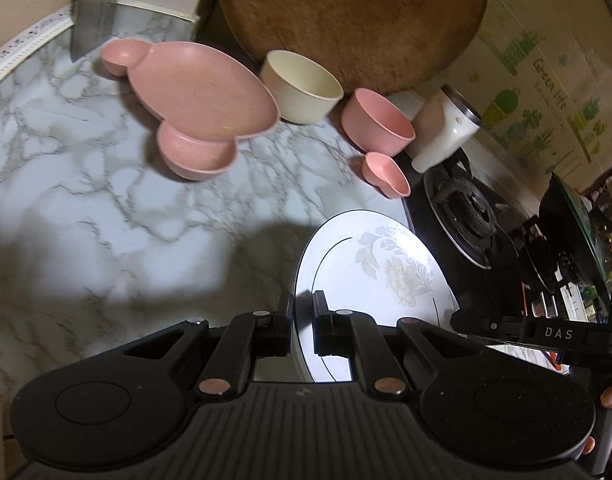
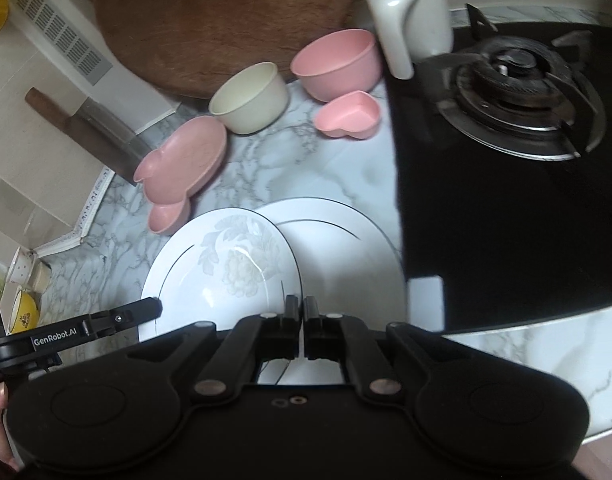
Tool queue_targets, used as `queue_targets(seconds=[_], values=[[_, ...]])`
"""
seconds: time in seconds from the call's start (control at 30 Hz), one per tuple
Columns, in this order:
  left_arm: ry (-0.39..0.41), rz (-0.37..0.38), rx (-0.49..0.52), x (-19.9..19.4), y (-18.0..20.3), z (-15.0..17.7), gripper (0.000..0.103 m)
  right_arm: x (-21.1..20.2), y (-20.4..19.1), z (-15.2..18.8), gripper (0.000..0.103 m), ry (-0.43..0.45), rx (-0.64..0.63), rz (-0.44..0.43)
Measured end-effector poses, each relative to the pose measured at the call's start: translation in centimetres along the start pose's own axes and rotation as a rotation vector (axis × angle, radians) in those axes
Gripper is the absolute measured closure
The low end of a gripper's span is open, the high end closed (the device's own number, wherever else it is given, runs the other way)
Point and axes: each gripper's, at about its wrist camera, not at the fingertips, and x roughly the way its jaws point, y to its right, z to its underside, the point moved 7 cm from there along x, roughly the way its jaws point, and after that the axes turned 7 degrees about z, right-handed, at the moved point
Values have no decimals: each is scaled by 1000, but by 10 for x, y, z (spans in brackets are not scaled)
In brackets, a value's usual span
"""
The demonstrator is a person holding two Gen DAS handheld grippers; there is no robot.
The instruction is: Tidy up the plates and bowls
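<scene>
Both grippers hold one white floral plate (image 1: 379, 264) (image 2: 230, 268) by opposite rims, lifted above the marble counter. My left gripper (image 1: 304, 306) is shut on its left rim. My right gripper (image 2: 300, 310) is shut on its right rim. A second white plate (image 2: 345, 240) lies on the counter partly under it. Behind stand a pink mouse-shaped dish (image 1: 202, 96) (image 2: 186, 160), a cream bowl (image 1: 304, 90) (image 2: 250, 96), a pink bowl (image 1: 375, 124) (image 2: 337, 64) and a small pink heart dish (image 1: 387, 174) (image 2: 349, 116).
A round wooden board (image 1: 353, 20) (image 2: 226, 20) leans at the back. A white mug (image 1: 445, 128) (image 2: 409, 16) stands by the black gas hob (image 1: 465, 224) (image 2: 513, 160) on the right. A cleaver (image 1: 92, 4) (image 2: 102, 132) rests at the left wall.
</scene>
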Motion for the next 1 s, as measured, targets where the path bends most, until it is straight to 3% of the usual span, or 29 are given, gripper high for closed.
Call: queue_targets(seconds=[0.47,1.0], values=[[-48,-24,49,28,16,13,95,5,30,14,99,-10,33,30],[-51,-61,53,35,11,11,95,19,22,13,99,-22,-21,69]])
